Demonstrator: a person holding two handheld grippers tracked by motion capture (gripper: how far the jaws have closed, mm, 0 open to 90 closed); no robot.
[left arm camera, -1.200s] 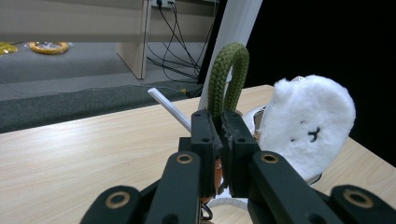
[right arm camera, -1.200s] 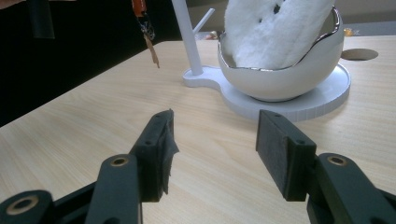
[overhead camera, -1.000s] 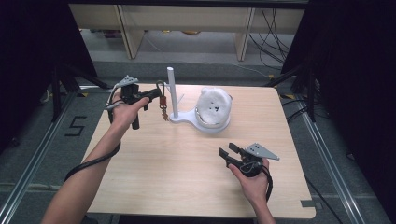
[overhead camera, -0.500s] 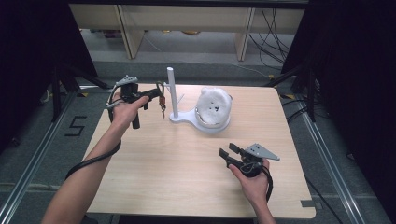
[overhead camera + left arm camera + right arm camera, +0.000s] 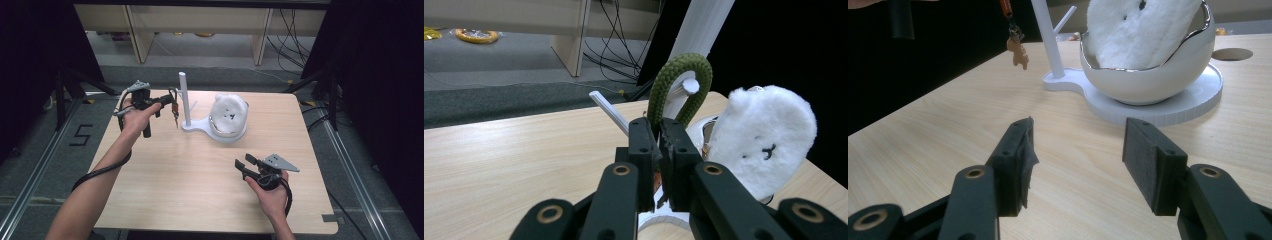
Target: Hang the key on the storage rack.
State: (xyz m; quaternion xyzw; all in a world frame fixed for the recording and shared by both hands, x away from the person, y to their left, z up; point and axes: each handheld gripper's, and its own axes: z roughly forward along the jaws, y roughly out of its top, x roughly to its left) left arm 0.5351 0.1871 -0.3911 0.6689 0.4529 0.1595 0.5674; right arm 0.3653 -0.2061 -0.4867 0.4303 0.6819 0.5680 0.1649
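Observation:
My left gripper [image 5: 169,101] is held above the table's far left, shut on a green cord loop [image 5: 680,80]. An orange strap and small tan charm [image 5: 175,114] hang below it. The loop stands just in front of a short peg [image 5: 687,87] on the white stand's pole [image 5: 183,96]; whether they touch I cannot tell. The charm [image 5: 1018,53] dangles left of the pole [image 5: 1049,40]. A fluffy white plush [image 5: 229,112] sits in the white bowl [image 5: 1148,77] on the stand's base. My right gripper [image 5: 244,167] rests near the front right, open, nothing between its jaws [image 5: 1075,155].
The stand's round base plate [image 5: 1173,111] lies flat at the middle back of the wooden table [image 5: 190,190]. A second thin peg [image 5: 608,108] slants out from the pole. A round hole [image 5: 1232,53] is in the tabletop behind the bowl. Shelving and cables lie beyond.

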